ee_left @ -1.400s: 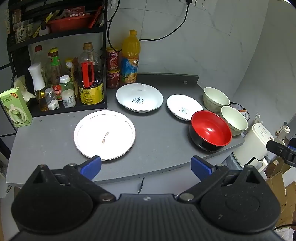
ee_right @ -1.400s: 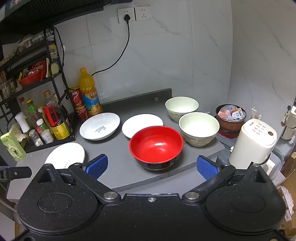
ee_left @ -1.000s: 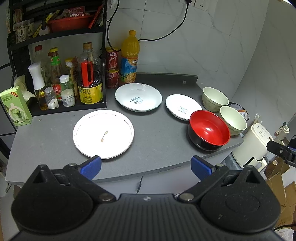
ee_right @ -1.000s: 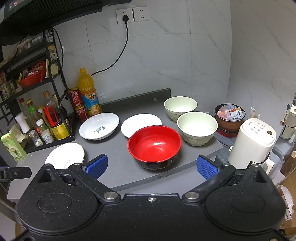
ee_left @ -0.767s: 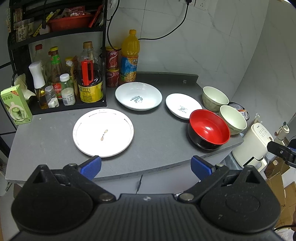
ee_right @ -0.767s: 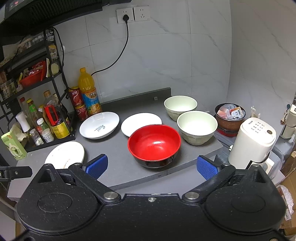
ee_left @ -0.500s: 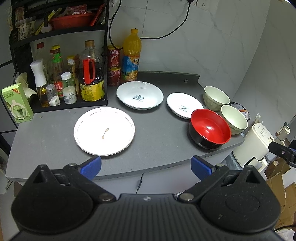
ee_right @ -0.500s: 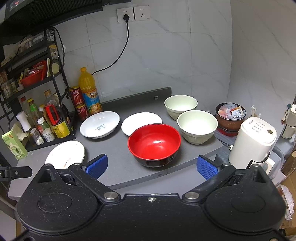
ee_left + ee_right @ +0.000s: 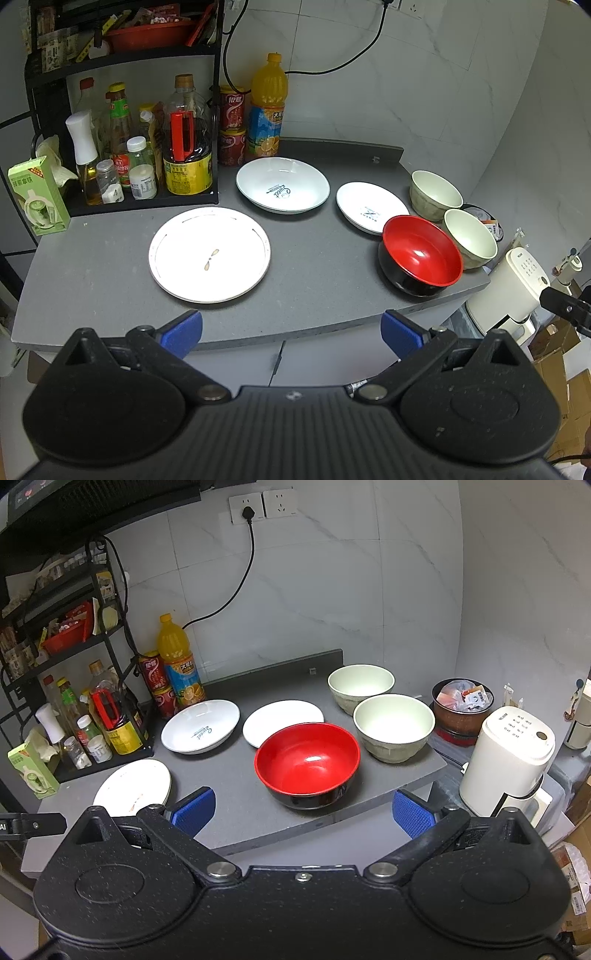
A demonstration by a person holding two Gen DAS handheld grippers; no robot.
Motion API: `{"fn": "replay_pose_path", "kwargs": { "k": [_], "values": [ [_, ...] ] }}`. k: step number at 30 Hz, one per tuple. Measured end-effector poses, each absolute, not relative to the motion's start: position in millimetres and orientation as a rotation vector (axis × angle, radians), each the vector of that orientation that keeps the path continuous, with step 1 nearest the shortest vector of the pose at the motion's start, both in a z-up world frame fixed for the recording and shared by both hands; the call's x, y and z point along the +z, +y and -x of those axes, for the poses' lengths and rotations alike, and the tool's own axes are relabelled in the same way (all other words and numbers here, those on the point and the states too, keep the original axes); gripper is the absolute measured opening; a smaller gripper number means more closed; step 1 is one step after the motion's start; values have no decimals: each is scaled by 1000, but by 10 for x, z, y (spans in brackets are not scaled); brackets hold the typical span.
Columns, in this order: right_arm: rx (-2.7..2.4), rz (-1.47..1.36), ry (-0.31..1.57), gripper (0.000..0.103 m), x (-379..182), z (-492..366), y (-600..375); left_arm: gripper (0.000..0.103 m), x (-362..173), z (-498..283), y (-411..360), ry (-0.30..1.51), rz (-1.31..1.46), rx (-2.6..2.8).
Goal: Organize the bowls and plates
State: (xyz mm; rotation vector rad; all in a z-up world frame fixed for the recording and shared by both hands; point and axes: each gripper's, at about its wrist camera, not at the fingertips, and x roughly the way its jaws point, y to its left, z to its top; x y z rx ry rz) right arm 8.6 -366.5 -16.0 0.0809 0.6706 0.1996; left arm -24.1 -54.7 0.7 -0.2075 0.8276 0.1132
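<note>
Both wrist cameras sit off the near edge of the desk point(image 9: 317, 280), above it, looking down and toward the far wall. The left view faces the desk's left half, the right view its right half, probably from slightly nearer. Both take in the red bowl point(image 9: 421, 254) point(image 9: 307, 760), the plates, the two pale bowls and the bottle rack point(image 9: 122, 110) point(image 9: 70, 657).

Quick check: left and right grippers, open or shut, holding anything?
Left gripper: open, holding nothing, short of the counter.
Right gripper: open, holding nothing, facing the red bowl.
</note>
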Motion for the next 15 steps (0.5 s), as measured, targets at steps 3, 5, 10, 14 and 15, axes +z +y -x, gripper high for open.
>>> {"fn": "replay_pose_path", "kwargs": {
  "k": [3,5,10,14,15],
  "values": [
    [199,-74,680,103,-145,-112,-3687,102,0,220,-604,843,214,120],
    [207,-89,669,103,-162,-108,-3693,102,-5,199,-632,849,216,121],
    [217,-101,667,103,-186,-174,-3704,102,-24,118,-679,868,235,130],
    [229,-113,672,103,-212,-253,-3731,102,-27,13,-739,874,227,123],
    [223,-100,674,103,-217,-282,-3735,102,-31,-19,-753,875,227,125]
  ]
}}
